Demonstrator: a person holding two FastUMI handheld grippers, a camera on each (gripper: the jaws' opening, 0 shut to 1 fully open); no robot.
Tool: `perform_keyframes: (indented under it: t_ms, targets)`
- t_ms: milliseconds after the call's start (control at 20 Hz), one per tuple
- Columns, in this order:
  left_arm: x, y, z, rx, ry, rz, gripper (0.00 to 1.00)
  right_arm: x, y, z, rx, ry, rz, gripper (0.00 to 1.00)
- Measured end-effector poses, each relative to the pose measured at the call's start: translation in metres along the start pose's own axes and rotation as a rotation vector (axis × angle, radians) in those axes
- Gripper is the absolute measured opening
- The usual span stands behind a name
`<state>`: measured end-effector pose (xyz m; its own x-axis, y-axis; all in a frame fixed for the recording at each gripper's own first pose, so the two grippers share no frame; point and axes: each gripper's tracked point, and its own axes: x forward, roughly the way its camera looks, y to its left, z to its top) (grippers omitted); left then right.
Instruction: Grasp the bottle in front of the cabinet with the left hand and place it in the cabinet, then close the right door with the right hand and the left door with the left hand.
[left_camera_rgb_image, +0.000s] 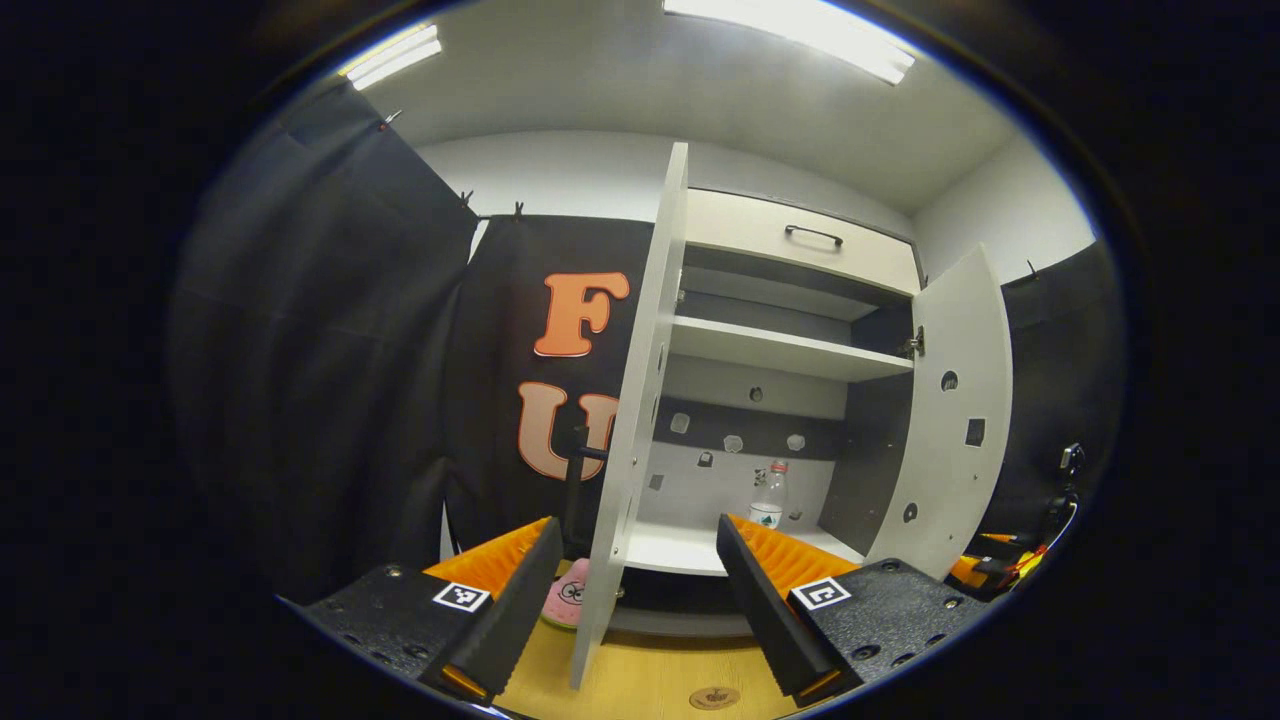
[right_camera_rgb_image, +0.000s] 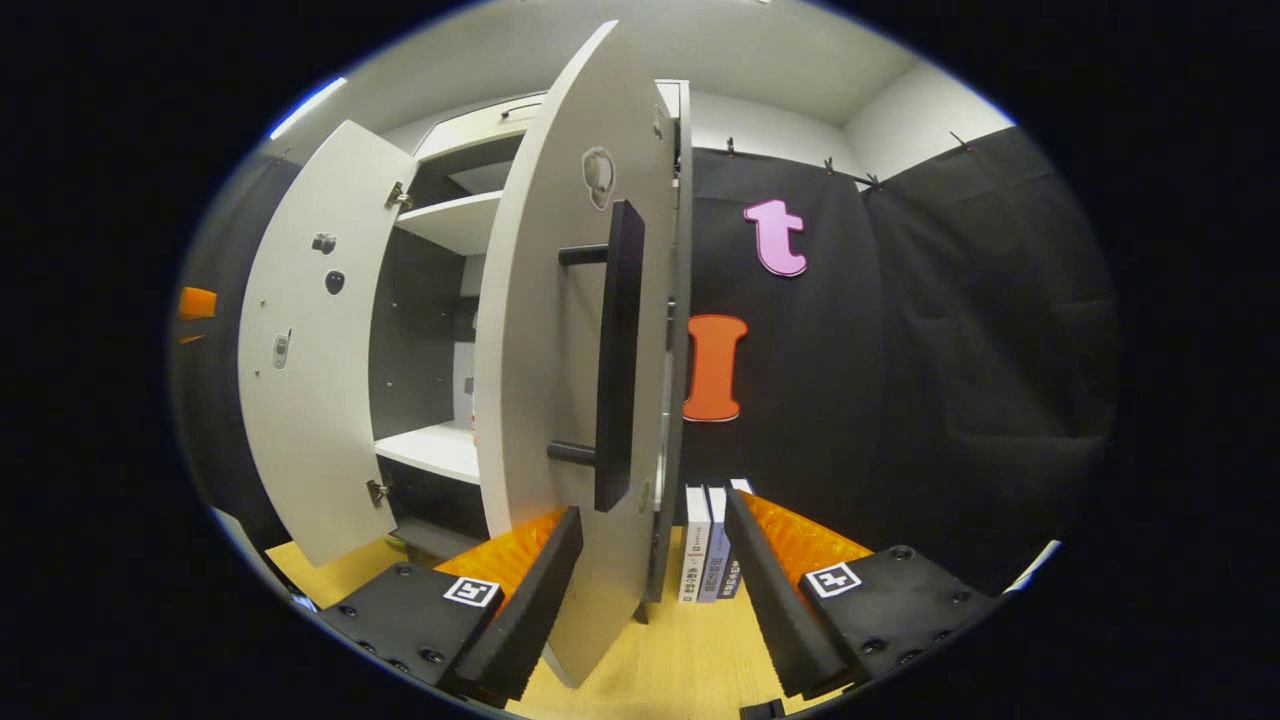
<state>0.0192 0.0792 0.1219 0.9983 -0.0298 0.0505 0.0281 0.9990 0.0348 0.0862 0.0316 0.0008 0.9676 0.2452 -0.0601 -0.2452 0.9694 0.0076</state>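
A clear bottle (left_camera_rgb_image: 769, 496) with a red cap stands upright on the lower shelf (left_camera_rgb_image: 680, 548) of the white cabinet. In the left gripper view the left door (left_camera_rgb_image: 640, 400) stands open edge-on, its lower part between the fingers of my open left gripper (left_camera_rgb_image: 636, 524); the right door (left_camera_rgb_image: 950, 420) hangs open farther right. In the right gripper view the right door (right_camera_rgb_image: 545, 350), with its black bar handle (right_camera_rgb_image: 615, 350), stands close in front. Its lower edge runs down between the fingers of my open right gripper (right_camera_rgb_image: 653, 508). The left door (right_camera_rgb_image: 300, 350) shows its inner face beyond.
A pink toy (left_camera_rgb_image: 568, 595) lies on the wooden surface (left_camera_rgb_image: 650, 680) left of the left door. Several books (right_camera_rgb_image: 705, 545) stand upright beside the cabinet's right side. A drawer (left_camera_rgb_image: 800, 240) with a dark handle tops the cabinet. Black cloth walls close both sides.
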Motion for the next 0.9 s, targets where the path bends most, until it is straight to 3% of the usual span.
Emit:
perform_keyframes:
  t_ms: [400, 650, 900]
  targets:
    - [0.005, 0.020, -0.012, -0.015, 0.008, 0.000, 0.94, 0.048, 0.073, 0.007, -0.037, -0.040, 0.102, 0.95]
    - [0.012, 0.030, -0.021, -0.025, 0.022, 0.014, 0.94, 0.104, 0.125, -0.002, -0.030, -0.038, 0.163, 0.95]
    - [0.022, 0.039, -0.028, -0.019, 0.033, 0.040, 0.94, 0.136, 0.142, -0.005, -0.044, -0.058, 0.151, 0.95]
